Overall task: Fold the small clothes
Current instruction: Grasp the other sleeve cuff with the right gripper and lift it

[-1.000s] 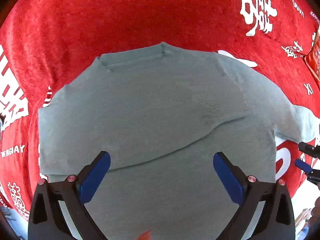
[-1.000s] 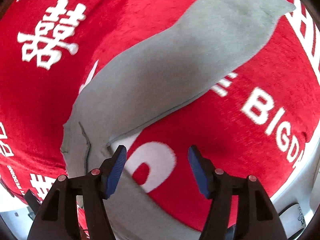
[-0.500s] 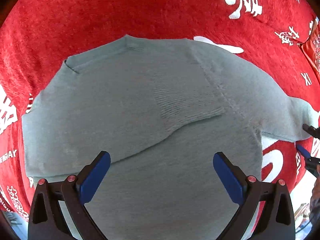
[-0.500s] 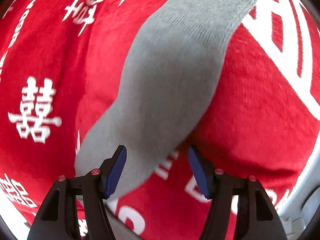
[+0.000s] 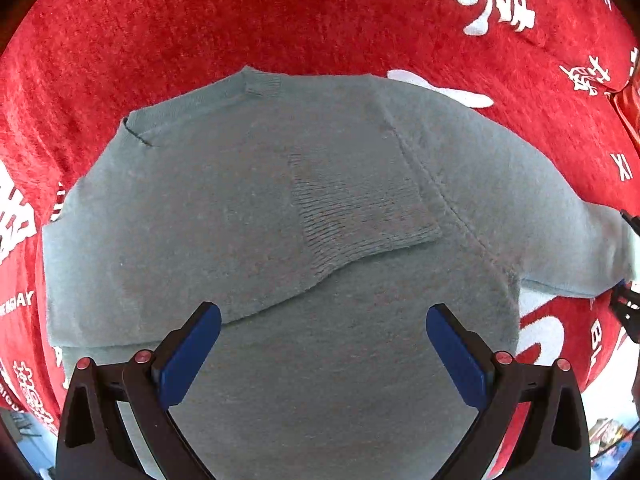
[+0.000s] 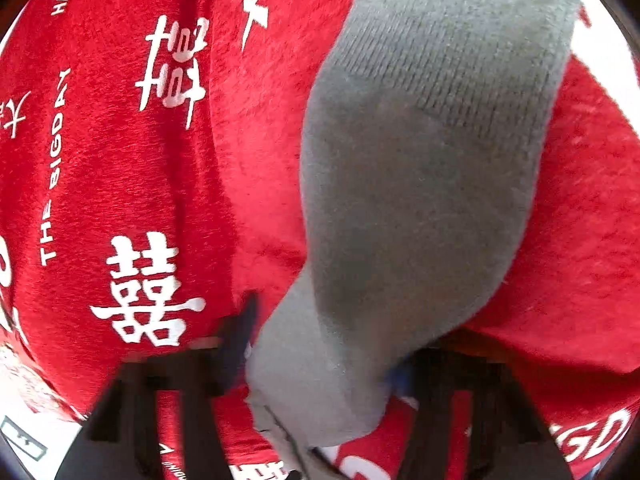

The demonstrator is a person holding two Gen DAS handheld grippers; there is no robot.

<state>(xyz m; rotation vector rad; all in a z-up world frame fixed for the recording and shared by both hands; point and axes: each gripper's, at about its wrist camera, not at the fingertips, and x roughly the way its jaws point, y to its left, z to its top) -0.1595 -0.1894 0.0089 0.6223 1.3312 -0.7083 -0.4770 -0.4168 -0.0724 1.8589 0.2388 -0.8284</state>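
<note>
Right wrist view: my right hand-held gripper (image 6: 320,364) is closing on the sleeve (image 6: 420,180), which runs away ahead; my left hand-held gripper (image 5: 320,344) gapes wide over the sweater (image 5: 240,208).

Plain grey-green knit sweater (image 5: 320,208) on red cloth (image 5: 240,20) with white lettering

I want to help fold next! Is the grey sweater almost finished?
Not yet. One sleeve already lies folded across the sweater. The right tool is closing on the other sleeve, which is still stretched out over the red blanket. The left tool hovers open above the body. Left: folding that sleeve in, then the body.
</note>
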